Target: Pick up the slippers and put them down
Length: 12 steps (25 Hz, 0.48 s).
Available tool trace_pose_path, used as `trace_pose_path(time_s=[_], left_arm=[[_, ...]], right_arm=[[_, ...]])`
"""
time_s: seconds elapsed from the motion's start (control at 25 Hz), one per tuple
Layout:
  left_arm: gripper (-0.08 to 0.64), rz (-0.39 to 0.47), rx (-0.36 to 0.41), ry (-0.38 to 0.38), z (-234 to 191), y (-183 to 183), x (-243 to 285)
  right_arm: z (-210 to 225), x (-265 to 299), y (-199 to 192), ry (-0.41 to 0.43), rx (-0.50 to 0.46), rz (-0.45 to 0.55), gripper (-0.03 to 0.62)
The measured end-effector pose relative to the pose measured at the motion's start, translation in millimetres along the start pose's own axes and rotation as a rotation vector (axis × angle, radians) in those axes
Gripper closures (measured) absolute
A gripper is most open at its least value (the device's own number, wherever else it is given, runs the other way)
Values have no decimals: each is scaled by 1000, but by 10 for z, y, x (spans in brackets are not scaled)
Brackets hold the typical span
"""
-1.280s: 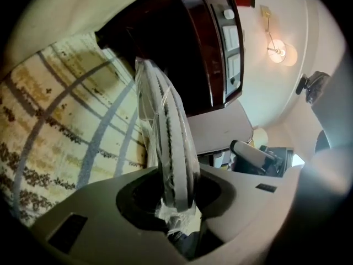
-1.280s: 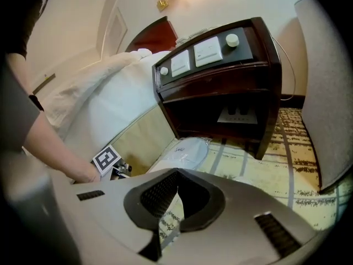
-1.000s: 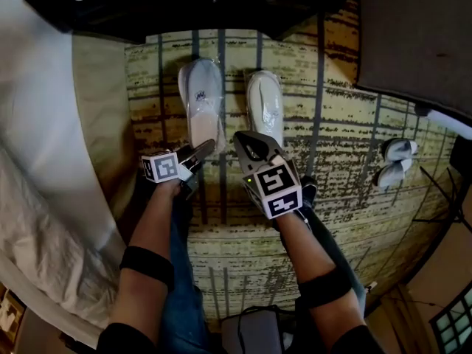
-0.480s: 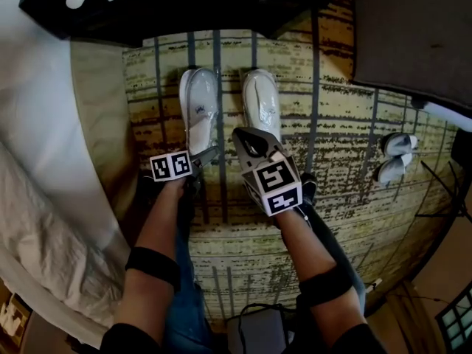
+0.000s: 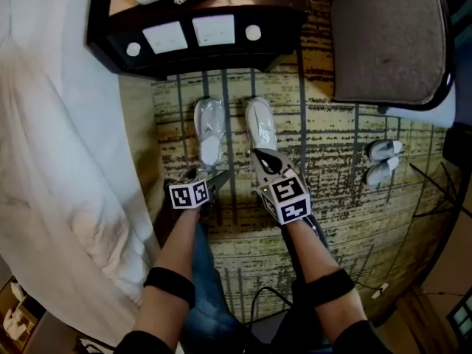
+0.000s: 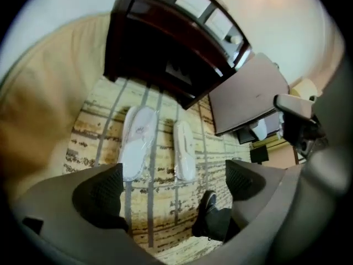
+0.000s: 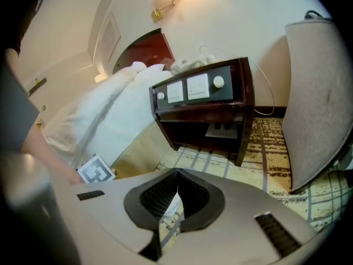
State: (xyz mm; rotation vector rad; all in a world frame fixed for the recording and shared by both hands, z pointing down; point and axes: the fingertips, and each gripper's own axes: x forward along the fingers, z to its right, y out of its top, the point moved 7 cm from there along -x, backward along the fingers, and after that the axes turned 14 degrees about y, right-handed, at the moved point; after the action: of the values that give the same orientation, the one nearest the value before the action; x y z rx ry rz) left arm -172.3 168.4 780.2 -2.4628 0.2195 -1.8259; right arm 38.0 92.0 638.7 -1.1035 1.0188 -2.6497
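L gripper (image 5: 212,178) jaws just opened wide, nothing between; R gripper (image 5: 263,160) clenched, empty. 2 slippers (image 5: 210,127) side by side on carpet (image 5: 332,168), at 12 o'clock from both.

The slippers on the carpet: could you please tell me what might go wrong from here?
1. The slippers look wrapped in glossy film, so pads may slide or pinch only film.
2. The right hand-held gripper is shut and empty; lowered like that, it might shove a slipper, not grip it.
3. The person's shoe stands close to the slippers' near ends and could tread on them.
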Motion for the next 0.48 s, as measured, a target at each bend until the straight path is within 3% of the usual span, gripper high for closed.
trace_pose_path(time_s=[0.12, 0.36, 0.48], left_arm=[[120, 90, 79, -52, 393, 204, -787], [434, 278, 269, -45, 938, 626, -2406], [530, 376, 347, -38, 1194, 829, -3190]], right_arm=[[-277, -440, 390, -16, -2, 8, 592], [-844, -1287, 1117, -38, -57, 34, 592], [-1096, -1715, 1453, -42, -83, 53, 592]])
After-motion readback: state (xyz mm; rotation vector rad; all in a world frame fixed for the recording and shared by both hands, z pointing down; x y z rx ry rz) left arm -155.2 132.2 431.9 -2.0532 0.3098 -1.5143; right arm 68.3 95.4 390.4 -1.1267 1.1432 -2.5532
